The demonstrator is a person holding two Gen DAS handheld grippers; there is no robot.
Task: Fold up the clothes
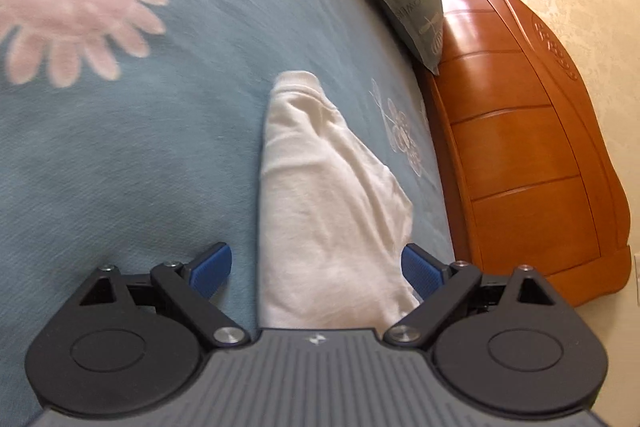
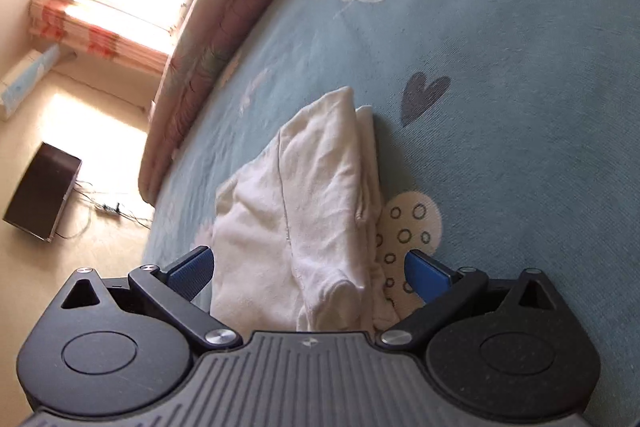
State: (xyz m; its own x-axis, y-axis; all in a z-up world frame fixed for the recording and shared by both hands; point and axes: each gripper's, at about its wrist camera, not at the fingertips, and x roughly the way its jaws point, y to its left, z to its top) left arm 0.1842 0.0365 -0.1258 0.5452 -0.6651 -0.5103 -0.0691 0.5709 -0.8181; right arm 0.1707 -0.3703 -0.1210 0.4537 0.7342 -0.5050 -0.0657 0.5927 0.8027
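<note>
Left tool (image 1: pixel 316 269) spread wide over the white garment (image 1: pixel 324 211), blue pads (image 1: pixel 212 269) either side of the cloth, gripping nothing. Right tool (image 2: pixel 308 273) likewise wide apart, straddling the same garment (image 2: pixel 316 211) without clamping it. Garment lying bunched and partly folded on the blue bedspread (image 1: pixel 120 167), near the wooden headboard (image 1: pixel 520 155) and a pillow (image 1: pixel 412 7).

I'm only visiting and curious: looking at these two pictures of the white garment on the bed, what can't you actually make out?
- Left wrist view: the near end of the white garment is hidden under the left gripper.
- Right wrist view: the garment's near end runs under the right gripper; its type is unclear.
- Left wrist view: lettering on the pillow is too small to read.
</note>
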